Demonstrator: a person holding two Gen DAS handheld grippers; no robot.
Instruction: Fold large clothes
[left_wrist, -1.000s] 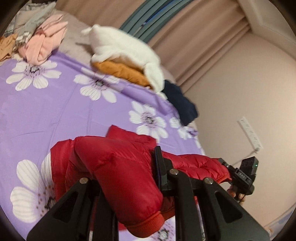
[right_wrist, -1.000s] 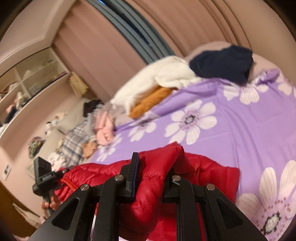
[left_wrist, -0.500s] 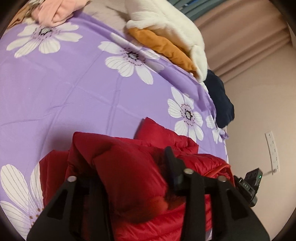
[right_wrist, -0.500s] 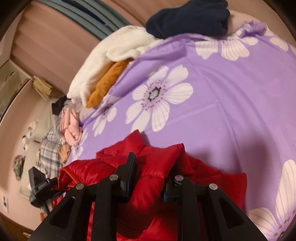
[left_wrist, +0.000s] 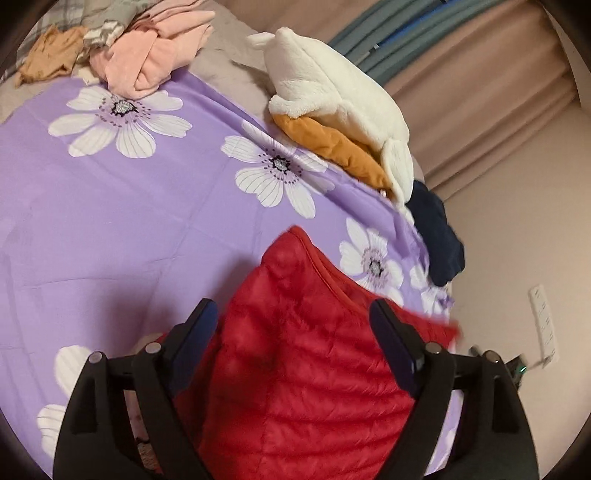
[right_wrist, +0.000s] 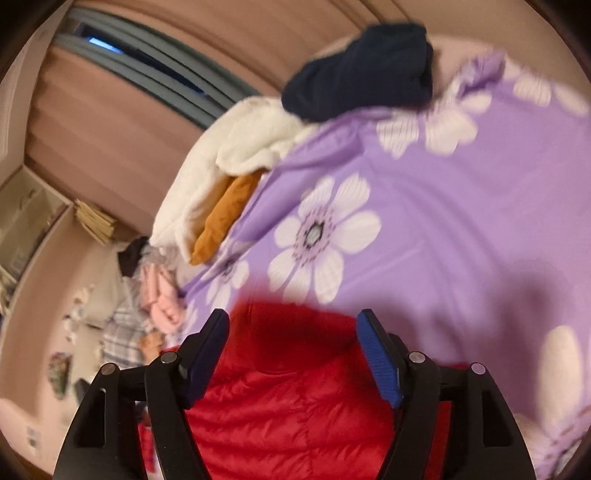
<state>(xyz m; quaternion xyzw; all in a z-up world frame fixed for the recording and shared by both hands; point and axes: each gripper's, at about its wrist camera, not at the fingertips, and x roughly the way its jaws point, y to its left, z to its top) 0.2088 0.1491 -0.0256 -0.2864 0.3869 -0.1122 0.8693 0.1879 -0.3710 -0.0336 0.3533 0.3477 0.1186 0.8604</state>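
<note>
A red quilted puffer jacket (left_wrist: 295, 362) lies on the purple flowered bed sheet (left_wrist: 110, 229) at the near edge. My left gripper (left_wrist: 295, 314) hovers just above it, its jaws opening wide, and the fabric lies below them without being pinched. In the right wrist view the same red jacket (right_wrist: 295, 406) lies under my right gripper (right_wrist: 291, 321). Its jaws are opening too, and the blue pads (right_wrist: 376, 354) stand clear of the cloth. That view is blurred by motion.
Along the bed's far side lie a white fleece (left_wrist: 340, 96) over an orange garment (left_wrist: 332, 147), a navy garment (left_wrist: 436, 236) and a pink garment (left_wrist: 155, 62) with other clothes. Curtains (left_wrist: 480, 92) and a wall with a power strip (left_wrist: 543, 321) stand behind.
Both grippers held bunched folds of the red jacket one second ago. Both have since opened and let the jacket drop flat on the sheet, while tipping lower toward the bed.
</note>
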